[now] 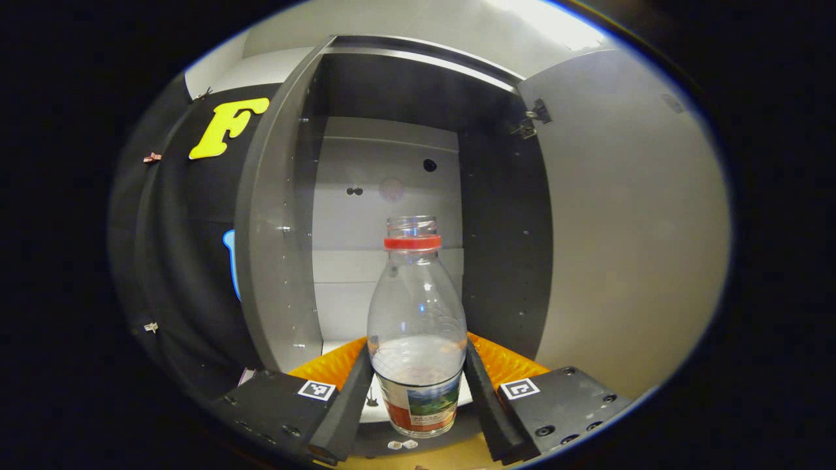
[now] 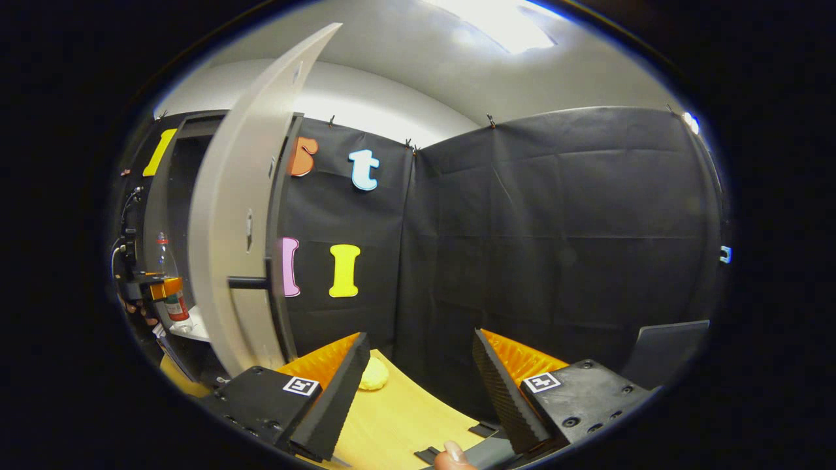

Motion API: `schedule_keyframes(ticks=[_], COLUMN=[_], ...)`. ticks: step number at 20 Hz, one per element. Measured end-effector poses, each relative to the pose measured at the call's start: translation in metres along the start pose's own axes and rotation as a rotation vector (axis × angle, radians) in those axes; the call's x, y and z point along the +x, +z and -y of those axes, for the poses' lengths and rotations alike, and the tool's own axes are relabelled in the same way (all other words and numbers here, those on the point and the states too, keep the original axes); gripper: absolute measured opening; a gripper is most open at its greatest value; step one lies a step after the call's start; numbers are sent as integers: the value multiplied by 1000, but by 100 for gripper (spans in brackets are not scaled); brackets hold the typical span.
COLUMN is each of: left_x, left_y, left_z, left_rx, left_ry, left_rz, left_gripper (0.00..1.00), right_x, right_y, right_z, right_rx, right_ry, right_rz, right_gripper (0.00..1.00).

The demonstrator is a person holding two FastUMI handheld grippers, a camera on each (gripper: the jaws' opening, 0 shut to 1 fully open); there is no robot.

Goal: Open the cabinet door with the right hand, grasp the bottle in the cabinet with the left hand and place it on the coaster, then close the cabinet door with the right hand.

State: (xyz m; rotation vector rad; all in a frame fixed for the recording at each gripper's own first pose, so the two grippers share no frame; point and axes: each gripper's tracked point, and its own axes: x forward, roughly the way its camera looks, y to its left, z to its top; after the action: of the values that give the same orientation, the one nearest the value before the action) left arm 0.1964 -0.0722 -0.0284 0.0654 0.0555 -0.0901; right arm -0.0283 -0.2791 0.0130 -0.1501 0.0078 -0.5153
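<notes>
Left gripper view first, closest in: the left hand-held gripper [image 1: 418, 391] has its two fingers [image 1: 346, 405] pressed against the lower body of the bottle [image 1: 417, 326], one on each side, pinching it just above the label. The bottle stands upright, clear plastic, with a red ring at the neck and an open mouth, and a little liquid sits low inside. A white shelf surface shows beneath it at the cabinet's front edge, though whether the base rests on that shelf or is lifted off it I cannot tell. Beyond the bottle the cabinet [image 1: 385, 196] opens up, with dark side walls, a pale back panel with a few holes, and the cabinet door [image 1: 627, 248] swung wide on the right of this view, its hinge near the top.

Right gripper view now, and it gives what the other cannot: the right hand-held gripper [image 2: 418, 391] is spread wide, nothing between its fingers, hanging over the wooden bench [image 2: 392, 418]. A fingertip [image 2: 450, 455] of the person peeks in at the bottom edge. A small pale round piece [image 2: 374, 374], possibly the coaster, lies on the bench just past the left finger. Farther off, the door [image 2: 241, 215] is seen edge-on with its dark bar handle [image 2: 248, 282], well apart from this gripper. Far left, past the door, the bottle [image 2: 171, 281] appears again, tiny, held in the other gripper at the cabinet mouth. The booth's black cloth wall [image 2: 555, 248] closes off the back.
</notes>
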Motion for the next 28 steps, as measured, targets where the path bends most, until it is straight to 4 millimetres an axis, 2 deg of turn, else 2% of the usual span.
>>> schedule_keyframes(ticks=[5, 7, 11, 14, 16, 19, 21, 23, 26, 28], left_x=[-59, -81, -122, -143, -160, -171, -179, -184, -186, -186], left_y=[-20, -40, -92, -114, -139, -186, -220, -247, -269, -291], left_z=[-7, -11, -31, -40, -43, -40, -36, -32, -36, -33], left_rx=[-63, -102, -109, -90, -62, -56, -74, -92, -111, -108], left_ry=[-94, -137, -148, -161, -182, -196, -211, -214, -180, -175], left_rz=[-22, -46, -100, -63, -56, -90, -129, -145, -96, -100], left_gripper=[77, 77, 77, 77, 77, 77, 77, 77, 77, 77], right_x=[-51, -69, -99, -113, -113, -111, -107, -101, -90, -84], right_y=[13, 9, 16, 16, 4, -17, -31, -40, -51, -66], right_z=[-35, -54, -96, -135, -154, -193, -212, -224, -239, -246], right_rx=[-43, -43, -58, -36, -41, -21, -11, -6, 20, 29], right_ry=[6, 20, 53, 106, 134, 195, 234, 262, 297, 327], right_rz=[34, 34, 61, 71, 45, -3, -38, -50, -56, -86], right_gripper=[98, 98, 97, 94, 97, 98, 97, 98, 98, 98])
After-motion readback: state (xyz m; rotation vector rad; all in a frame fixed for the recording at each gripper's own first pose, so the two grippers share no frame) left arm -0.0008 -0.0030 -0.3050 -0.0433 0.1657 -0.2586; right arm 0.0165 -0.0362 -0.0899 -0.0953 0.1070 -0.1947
